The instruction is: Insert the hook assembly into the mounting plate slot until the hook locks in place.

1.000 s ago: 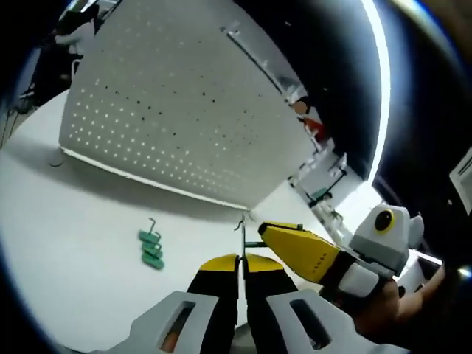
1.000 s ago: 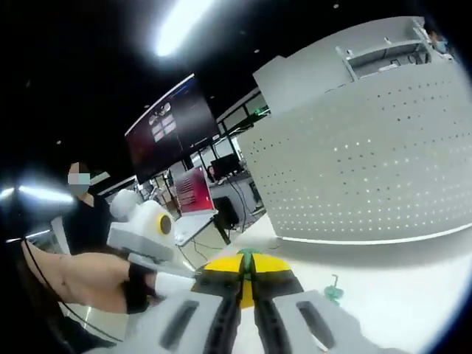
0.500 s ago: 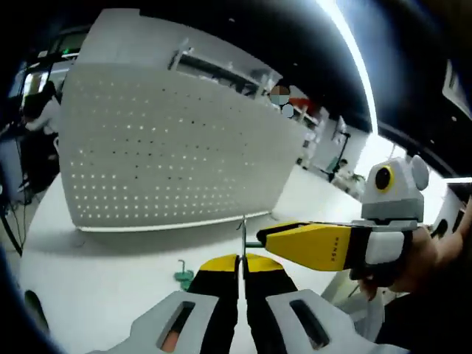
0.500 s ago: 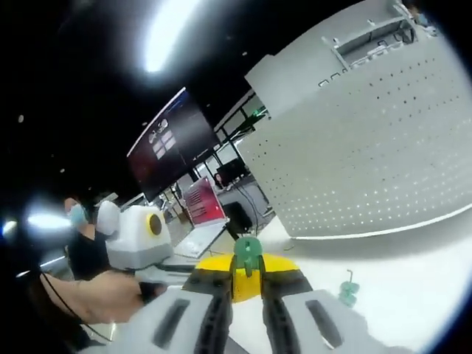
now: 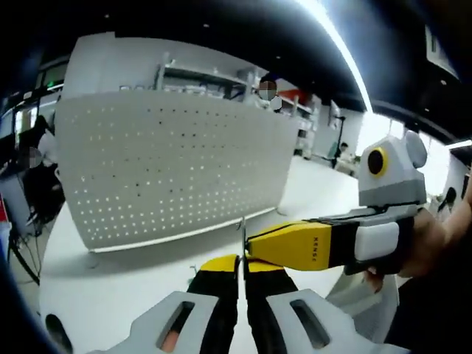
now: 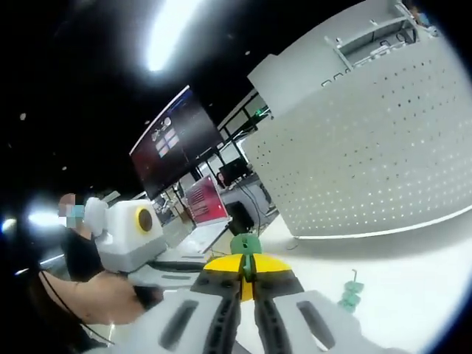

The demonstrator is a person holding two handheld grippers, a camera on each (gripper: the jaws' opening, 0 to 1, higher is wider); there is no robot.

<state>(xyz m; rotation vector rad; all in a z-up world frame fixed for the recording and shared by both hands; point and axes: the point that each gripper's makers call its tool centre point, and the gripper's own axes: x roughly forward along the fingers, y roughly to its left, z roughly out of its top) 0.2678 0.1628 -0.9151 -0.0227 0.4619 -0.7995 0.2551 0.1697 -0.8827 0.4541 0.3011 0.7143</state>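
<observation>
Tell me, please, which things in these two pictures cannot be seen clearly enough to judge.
- Left gripper view: the thin metal hook is mostly hidden between the left gripper and the right gripper; its shape is unclear.
- Right gripper view: the green part is partly covered by the right gripper's tips; the spare green hooks are too small.
- The pegboard is cut off by the edge.

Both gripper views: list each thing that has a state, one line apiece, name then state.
Left tongs: shut on a thin metal rod.
Metal rod: upright, sticking up from the left tongs' tips.
Right tongs: shut on a green hook piece.
Green hook piece: held off the table at the tips.
Spare green hooks: lying loose on the white table.
Pegboard: standing upright, nothing hung on it.
</observation>
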